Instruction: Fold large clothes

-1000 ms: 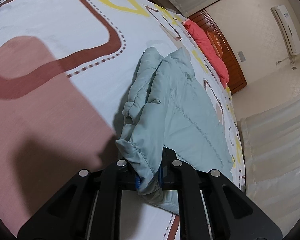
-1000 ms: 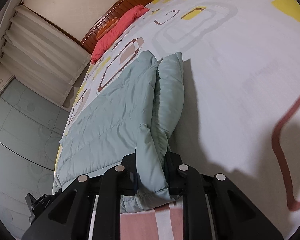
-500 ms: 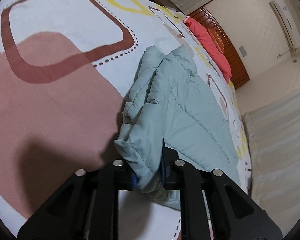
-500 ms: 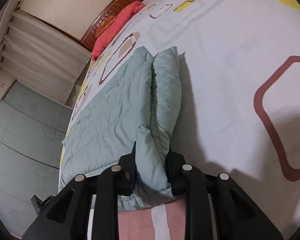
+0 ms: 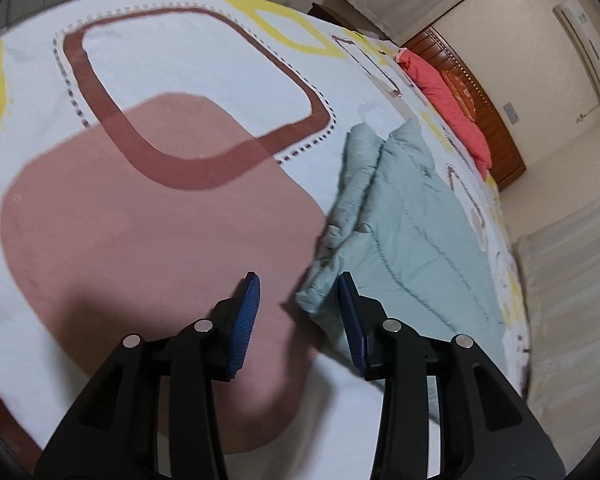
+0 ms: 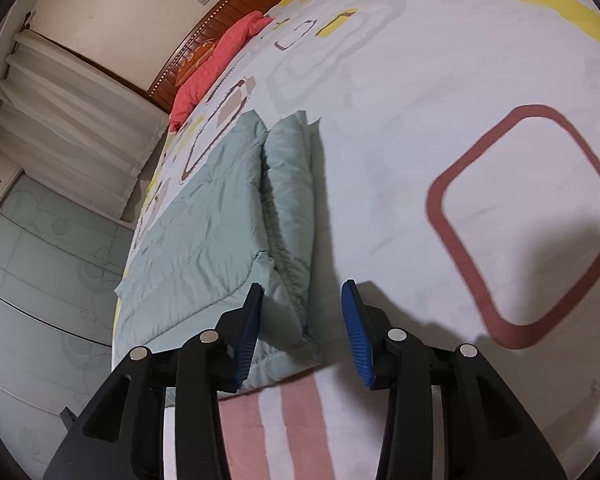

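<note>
Quilted garment (image 5: 404,232) is laid on the bed (image 5: 188,80), long axis running from lower centre towards the headboard at upper right. Left gripper (image 5: 298,312): jaws just opened, corner released, right pad possibly brushing the hem. Right gripper (image 6: 302,320): likewise just opened, nothing gripped, folded edge at lower centre.

Left claw (image 5: 298,296) at lower centre, jaws just been opening, blue pads apart, nothing pressed between them. Pale green quilted garment (image 5: 412,240) lies folded at right on the patterned bed sheet (image 5: 196,80), its near corner beside the right pad.
</note>
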`<state>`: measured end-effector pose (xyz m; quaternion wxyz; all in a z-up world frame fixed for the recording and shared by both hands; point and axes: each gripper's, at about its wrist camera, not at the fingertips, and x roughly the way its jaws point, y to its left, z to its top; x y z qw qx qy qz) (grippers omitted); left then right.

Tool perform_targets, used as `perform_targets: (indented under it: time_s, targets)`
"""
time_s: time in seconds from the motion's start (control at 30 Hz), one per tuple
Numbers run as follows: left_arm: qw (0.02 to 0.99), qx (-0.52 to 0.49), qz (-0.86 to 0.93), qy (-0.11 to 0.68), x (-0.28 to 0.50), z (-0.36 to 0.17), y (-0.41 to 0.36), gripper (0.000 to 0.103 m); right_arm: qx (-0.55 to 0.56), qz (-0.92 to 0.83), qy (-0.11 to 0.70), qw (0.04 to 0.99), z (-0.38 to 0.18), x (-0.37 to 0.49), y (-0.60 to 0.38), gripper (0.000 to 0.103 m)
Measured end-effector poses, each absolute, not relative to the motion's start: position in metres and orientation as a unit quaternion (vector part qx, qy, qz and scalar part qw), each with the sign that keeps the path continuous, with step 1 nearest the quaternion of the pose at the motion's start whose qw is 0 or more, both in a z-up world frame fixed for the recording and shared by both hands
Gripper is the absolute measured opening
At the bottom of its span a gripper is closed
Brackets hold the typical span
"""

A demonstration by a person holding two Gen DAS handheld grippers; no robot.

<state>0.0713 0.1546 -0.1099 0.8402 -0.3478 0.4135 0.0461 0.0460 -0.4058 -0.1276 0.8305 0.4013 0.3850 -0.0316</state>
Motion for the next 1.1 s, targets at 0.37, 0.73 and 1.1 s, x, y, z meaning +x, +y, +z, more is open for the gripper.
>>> perform_targets:
  time_s: [0.37, 0.73, 1.1]
  targets:
    - [0.909, -0.140, 0.130, 0.371, 0.062, -0.062, 0.143, 0.039, 0.261, -0.106, 0.396, 0.874, -0.091, 0.042, -0.389, 0.041]
    - [0.927, -0.063, 0.033, 0.370, 0.100, -0.042, 0.051, 0.039, 0.142, -0.044, 0.389, 0.909, -0.049, 0.082, -0.309, 0.041]
    - [0.926, 0.005, -0.003, 0.378, 0.166, -0.051, -0.036, 0.039, 0.072, 0.011, 0.401, 0.913, -0.044, 0.160, -0.211, 0.041]
